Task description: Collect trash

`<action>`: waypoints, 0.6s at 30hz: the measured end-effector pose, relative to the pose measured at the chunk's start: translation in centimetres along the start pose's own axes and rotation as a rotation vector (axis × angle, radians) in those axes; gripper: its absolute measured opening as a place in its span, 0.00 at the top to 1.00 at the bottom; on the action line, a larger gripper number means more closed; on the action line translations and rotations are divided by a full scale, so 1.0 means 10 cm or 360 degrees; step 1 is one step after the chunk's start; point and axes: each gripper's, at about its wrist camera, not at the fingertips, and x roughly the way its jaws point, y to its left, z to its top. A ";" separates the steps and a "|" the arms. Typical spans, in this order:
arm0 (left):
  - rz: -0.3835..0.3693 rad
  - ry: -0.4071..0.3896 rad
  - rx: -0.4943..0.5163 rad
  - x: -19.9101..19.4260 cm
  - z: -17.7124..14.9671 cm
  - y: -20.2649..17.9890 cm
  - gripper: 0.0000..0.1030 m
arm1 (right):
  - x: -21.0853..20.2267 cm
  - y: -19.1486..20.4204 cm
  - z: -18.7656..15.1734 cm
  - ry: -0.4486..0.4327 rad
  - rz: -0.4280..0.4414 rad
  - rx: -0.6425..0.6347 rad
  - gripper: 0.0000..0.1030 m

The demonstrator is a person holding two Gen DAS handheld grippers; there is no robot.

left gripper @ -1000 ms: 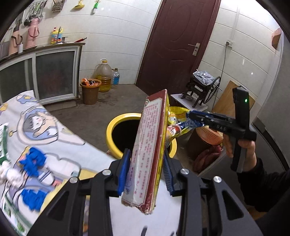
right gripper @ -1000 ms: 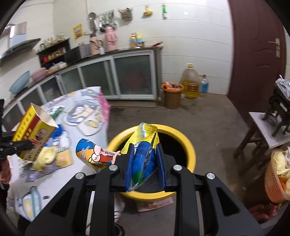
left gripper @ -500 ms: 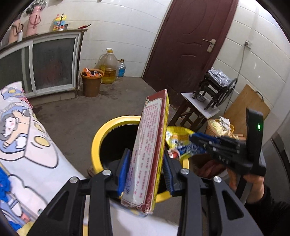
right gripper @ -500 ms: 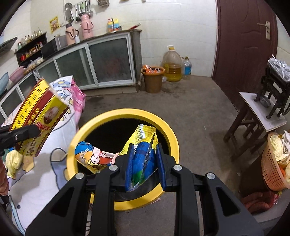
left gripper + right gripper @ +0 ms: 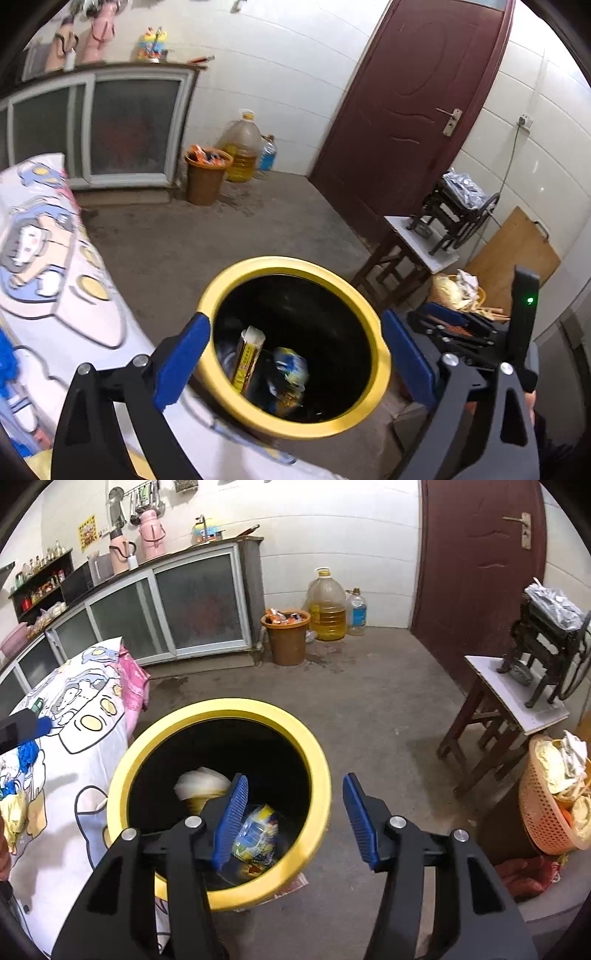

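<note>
drop step done: left gripper (image 5: pixel 295 358) and right gripper (image 5: pixel 295 819) just opened, empty, over yellow-rimmed round black bin (image 5: pixel 376 332); red-yellow flat carton (image 5: pixel 247 354) and blue-yellow foil wrapper (image 5: pixel 255 834) inside. next: back to counter (image 5: pixel 85 775) for remaining trash.

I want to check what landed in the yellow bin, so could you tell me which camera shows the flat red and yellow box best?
The left wrist view: the box stands on end inside the yellow bin, its long side unobstructed. In the right wrist view only its pale open end shows, partly behind the right tool's finger.
</note>
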 end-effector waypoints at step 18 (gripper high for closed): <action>0.0759 -0.0374 0.0035 -2.42 -0.96 0.77 0.08 | -1.06 1.21 -0.22 -0.0297 0.0706 -0.0365 0.37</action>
